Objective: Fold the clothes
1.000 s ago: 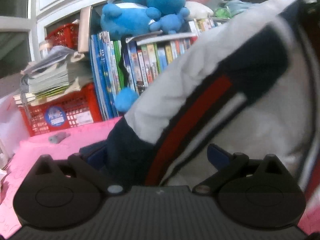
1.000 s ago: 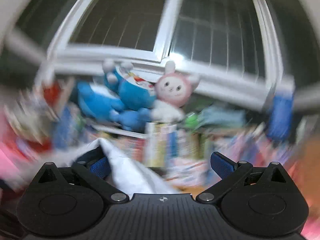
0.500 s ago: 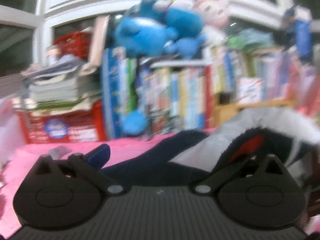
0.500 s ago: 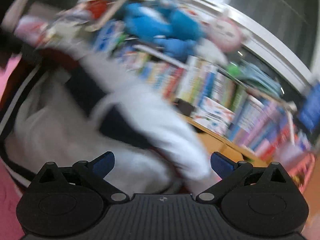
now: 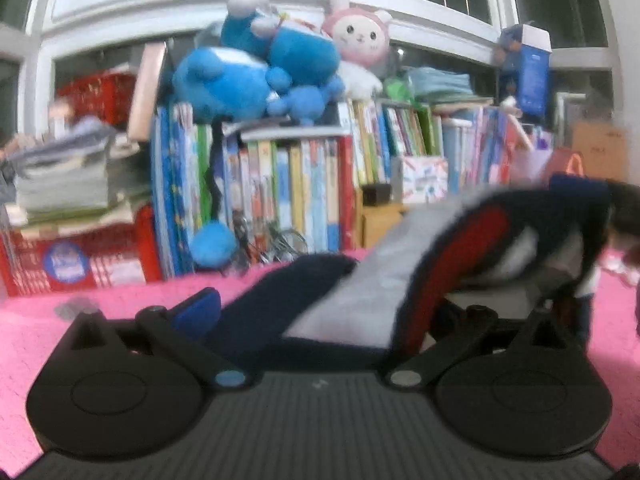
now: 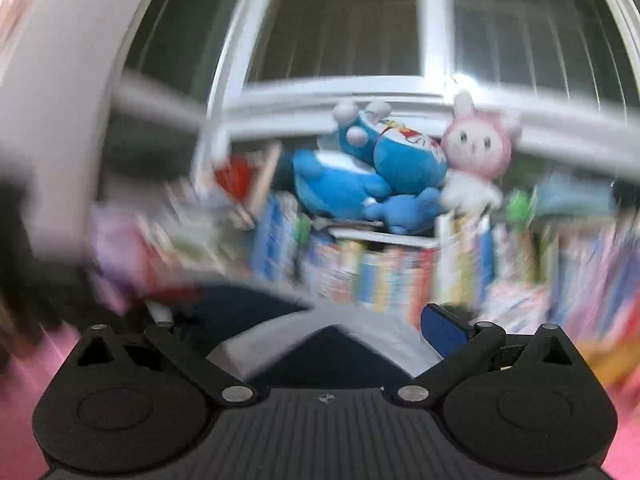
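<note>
1. Across the lower middle of the left wrist view, the garment (image 5: 360, 300), navy, grey and red, lies over my left gripper (image 5: 320, 312) and slopes up toward the right edge; a second ago it filled the right half of that view, and half a second ago it sat lower and flatter.
2. My left gripper's fingers stand wide apart, with cloth lying between them; the blue pad (image 5: 198, 308) shows at lower left, the other is hidden under the fabric.
3. In the right wrist view, my right gripper (image 6: 320, 332) also has its fingers spread, and navy and grey cloth sits between them at bottom centre. Half a second ago this view was tilted and full of white fabric; now it looks straight at the window.
4. Only the left view shows the pink surface (image 5: 120, 300) under the garment sharply, and the red crate (image 5: 76, 256) at the left.
5. Both show the blue plush toys (image 5: 256, 80) and pink rabbit (image 5: 360, 36) above the books (image 5: 280, 196).
6. No writing is readable; the right view is heavily blurred.
</note>
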A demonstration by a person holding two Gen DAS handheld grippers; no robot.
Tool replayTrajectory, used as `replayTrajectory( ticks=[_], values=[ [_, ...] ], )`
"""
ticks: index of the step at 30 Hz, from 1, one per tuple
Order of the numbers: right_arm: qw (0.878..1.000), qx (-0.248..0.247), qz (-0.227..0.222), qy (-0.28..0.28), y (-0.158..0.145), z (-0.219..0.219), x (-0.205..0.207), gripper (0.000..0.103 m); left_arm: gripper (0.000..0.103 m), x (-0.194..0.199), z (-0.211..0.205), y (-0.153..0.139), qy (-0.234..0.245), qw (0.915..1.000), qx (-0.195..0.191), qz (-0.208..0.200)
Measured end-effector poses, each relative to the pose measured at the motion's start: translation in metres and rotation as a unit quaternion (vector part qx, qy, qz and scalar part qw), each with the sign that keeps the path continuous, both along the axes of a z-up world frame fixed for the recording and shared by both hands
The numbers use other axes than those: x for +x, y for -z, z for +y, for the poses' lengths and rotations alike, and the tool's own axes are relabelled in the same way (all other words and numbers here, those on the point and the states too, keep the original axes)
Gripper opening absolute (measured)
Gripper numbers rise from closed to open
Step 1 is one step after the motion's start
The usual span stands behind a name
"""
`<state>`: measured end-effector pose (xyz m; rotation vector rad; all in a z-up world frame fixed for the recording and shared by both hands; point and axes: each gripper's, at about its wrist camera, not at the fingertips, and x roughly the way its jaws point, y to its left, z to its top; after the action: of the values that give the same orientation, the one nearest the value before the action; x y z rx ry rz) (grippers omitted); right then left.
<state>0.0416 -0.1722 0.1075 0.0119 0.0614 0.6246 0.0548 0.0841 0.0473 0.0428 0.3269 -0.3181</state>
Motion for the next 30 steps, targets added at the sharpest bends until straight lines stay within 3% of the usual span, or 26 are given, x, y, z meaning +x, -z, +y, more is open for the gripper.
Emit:
replayTrajectory(
  ticks=[3, 5, 7, 9, 11, 13, 14, 15, 16, 17, 18, 19, 20, 23, 28, 30],
  values=[
    [0.993, 0.084, 0.076, -0.010, -0.014, -0.029, 0.022, 0.103, 0.103, -0.018, 0.004, 0.002, 0.047, 0.9985, -0.027, -0.002],
    [0.988, 0.111, 0.107, 0.001, -0.012, -0.041, 0.037, 0.103, 0.103, -0.028, -0.001, 0.002, 0.060, 0.9979, -0.026, -0.002],
    [0.981, 0.133, 0.139, -0.004, -0.006, -0.044, 0.050, 0.103, 0.103, -0.032, -0.014, 0.006, 0.053, 0.9986, -0.001, 0.001],
    [0.972, 0.159, 0.173, -0.031, 0.000, -0.043, 0.057, 0.103, 0.103, -0.027, -0.032, 0.014, 0.016, 0.9988, 0.045, -0.003],
    [0.953, 0.194, 0.219, -0.082, 0.009, -0.043, 0.061, 0.103, 0.103, -0.017, -0.044, 0.022, -0.022, 0.9967, 0.078, -0.006],
    [0.914, 0.258, 0.278, -0.142, 0.018, -0.049, 0.072, 0.103, 0.103, -0.006, -0.046, 0.029, -0.060, 0.9939, 0.093, -0.005],
    [0.900, 0.277, 0.298, -0.154, 0.021, -0.052, 0.075, 0.103, 0.103, -0.001, -0.041, 0.030, -0.077, 0.9932, 0.087, -0.002],
    [0.903, 0.274, 0.301, -0.140, 0.020, -0.055, 0.076, 0.103, 0.103, 0.003, -0.034, 0.029, -0.093, 0.9927, 0.077, 0.001],
    [0.918, 0.248, 0.287, -0.111, 0.018, -0.055, 0.073, 0.102, 0.103, 0.006, -0.026, 0.026, -0.103, 0.9929, 0.059, 0.007],
    [0.950, 0.187, 0.245, -0.055, 0.014, -0.051, 0.064, 0.103, 0.103, 0.009, -0.015, 0.023, -0.109, 0.9933, 0.037, 0.013],
    [0.972, 0.124, 0.199, 0.001, 0.010, -0.047, 0.055, 0.103, 0.103, 0.011, -0.005, 0.019, -0.115, 0.9931, 0.015, 0.019],
    [0.986, 0.057, 0.152, 0.048, 0.009, -0.041, 0.044, 0.103, 0.103, 0.014, 0.004, 0.015, -0.120, 0.9925, -0.003, 0.023],
    [0.991, -0.005, 0.113, 0.071, 0.014, -0.032, 0.030, 0.103, 0.103, 0.018, 0.012, 0.011, -0.126, 0.9916, -0.018, 0.026],
    [0.988, -0.108, 0.066, 0.089, 0.037, -0.010, -0.003, 0.101, 0.103, 0.021, 0.025, 0.001, -0.132, 0.9901, -0.040, 0.026],
    [0.963, -0.238, 0.029, 0.123, 0.089, 0.041, -0.020, 0.079, 0.103, 0.012, 0.018, -0.007, -0.129, 0.9911, -0.034, 0.009],
    [0.954, -0.251, 0.005, 0.164, 0.097, 0.052, -0.014, 0.069, 0.103, 0.013, 0.014, -0.006, -0.131, 0.9912, -0.023, 0.007]
  ],
)
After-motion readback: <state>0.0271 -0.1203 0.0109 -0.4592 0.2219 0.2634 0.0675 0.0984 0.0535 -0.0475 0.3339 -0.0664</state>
